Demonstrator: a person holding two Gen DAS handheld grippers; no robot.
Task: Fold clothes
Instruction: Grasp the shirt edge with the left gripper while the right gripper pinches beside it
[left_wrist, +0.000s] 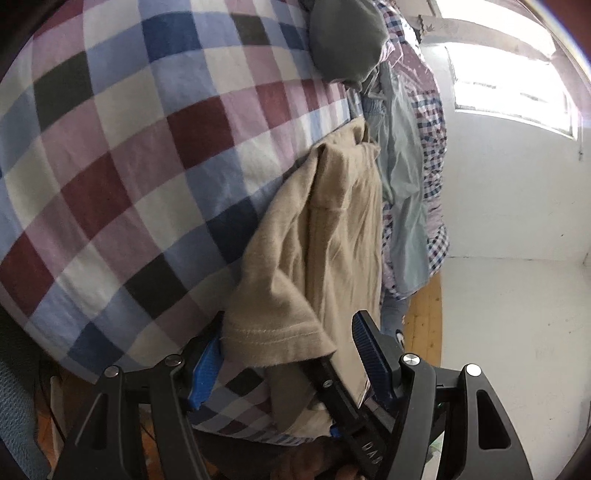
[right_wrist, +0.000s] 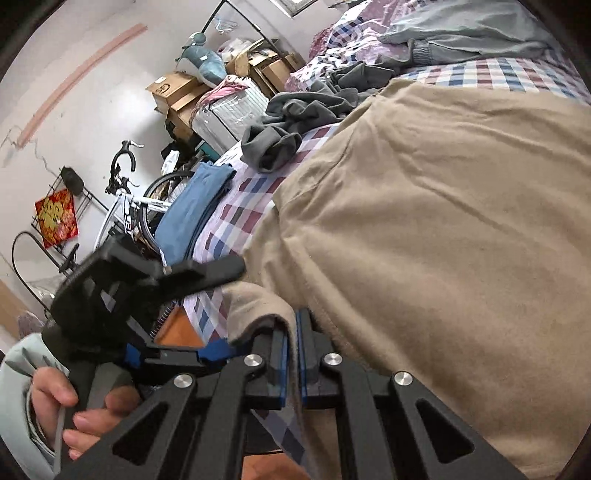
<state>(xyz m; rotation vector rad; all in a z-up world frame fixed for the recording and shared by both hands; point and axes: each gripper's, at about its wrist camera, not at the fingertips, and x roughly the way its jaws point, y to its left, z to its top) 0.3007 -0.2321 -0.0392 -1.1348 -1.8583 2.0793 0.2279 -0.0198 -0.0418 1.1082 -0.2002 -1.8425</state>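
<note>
- The tan shirt (right_wrist: 424, 229) lies spread on the checked bed (left_wrist: 129, 147).
- The right gripper (right_wrist: 292, 354) has its jaws pressed together, pinching the shirt's edge.
- The left gripper (left_wrist: 288, 354) has its jaws spread wide, with a shirt sleeve (left_wrist: 273, 317) draped between them.
- A grey top (right_wrist: 295, 122) and folded blue clothes (right_wrist: 192, 206) lie further along the bed.

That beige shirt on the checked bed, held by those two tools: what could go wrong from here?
1. The right tool pinches only a thin edge of the beige shirt, so a pull might slip it free.
2. The left tool stands open with a sleeve draped across it; the cloth could slide off.
3. The grey garment and the folded blue clothes lie close by on the bed, and a wide fold might drag them along.
</note>
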